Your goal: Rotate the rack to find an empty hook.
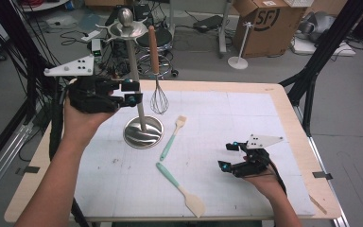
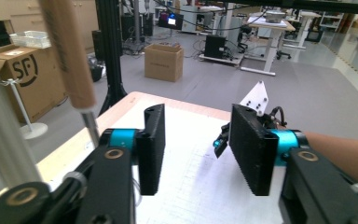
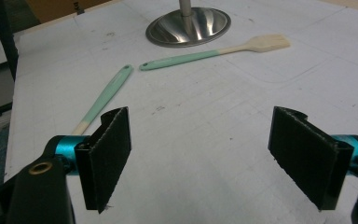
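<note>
A steel utensil stand (image 1: 143,132) rises from a round base at the middle left of the white mat. A whisk (image 1: 159,97) with a wooden handle hangs from its top rim. My left gripper (image 1: 134,92) is held up just left of the stand's pole, open, with nothing between its jaws. In the left gripper view the whisk handle (image 2: 70,60) hangs to the left of my left gripper (image 2: 196,126). A teal-handled brush (image 1: 172,137) and a teal-handled spatula (image 1: 182,189) lie on the mat. My right gripper (image 1: 228,155) rests low at the right, open and empty.
The right gripper view has my right gripper (image 3: 205,140) over bare mat, with the stand's base (image 3: 188,25), the brush (image 3: 214,52) and the spatula handle (image 3: 105,95) beyond. A cardboard box (image 1: 264,23) and a small white stand (image 1: 238,59) are on the floor behind the table.
</note>
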The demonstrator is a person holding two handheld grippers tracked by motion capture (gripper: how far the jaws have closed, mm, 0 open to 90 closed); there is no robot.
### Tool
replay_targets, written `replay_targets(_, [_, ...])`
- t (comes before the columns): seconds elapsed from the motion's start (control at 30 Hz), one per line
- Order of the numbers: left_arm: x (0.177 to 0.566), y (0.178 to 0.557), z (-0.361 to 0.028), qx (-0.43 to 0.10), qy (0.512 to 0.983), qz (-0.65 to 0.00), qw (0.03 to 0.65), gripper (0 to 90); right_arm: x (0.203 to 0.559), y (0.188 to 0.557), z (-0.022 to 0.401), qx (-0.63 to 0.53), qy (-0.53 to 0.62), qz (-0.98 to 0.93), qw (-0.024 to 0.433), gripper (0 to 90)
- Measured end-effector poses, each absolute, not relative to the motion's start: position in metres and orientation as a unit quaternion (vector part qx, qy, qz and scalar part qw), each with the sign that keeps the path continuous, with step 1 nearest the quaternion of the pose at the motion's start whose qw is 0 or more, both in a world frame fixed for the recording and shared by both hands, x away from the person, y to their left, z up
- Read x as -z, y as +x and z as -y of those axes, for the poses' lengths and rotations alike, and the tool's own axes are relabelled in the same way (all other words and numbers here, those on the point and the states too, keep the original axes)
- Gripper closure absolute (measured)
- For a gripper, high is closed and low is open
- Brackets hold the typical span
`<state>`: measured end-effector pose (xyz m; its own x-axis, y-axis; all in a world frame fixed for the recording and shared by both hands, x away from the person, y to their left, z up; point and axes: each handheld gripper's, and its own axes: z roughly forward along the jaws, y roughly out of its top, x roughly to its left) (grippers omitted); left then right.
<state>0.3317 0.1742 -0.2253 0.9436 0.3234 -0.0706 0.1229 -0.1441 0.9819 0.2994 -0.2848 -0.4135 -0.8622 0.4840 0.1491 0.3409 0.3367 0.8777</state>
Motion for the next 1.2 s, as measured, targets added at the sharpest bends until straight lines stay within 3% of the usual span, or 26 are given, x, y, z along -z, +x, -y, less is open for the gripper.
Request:
replay_targets(0.6, [0.300, 0.327, -0.144, -0.051, 0.778, -0.150, 0.608, 38.7, 0.414, 0.300, 0.285, -0.515, 0.250, -0.817, 0.070, 20.7])
replay_targets(1.2, [0.363, 0.323, -0.141, -0.021, 0.794, -0.176, 0.582, 33.4, 0.414, 0.299, 0.286, -0.517, 0.251, -0.816, 0.067, 20.7])
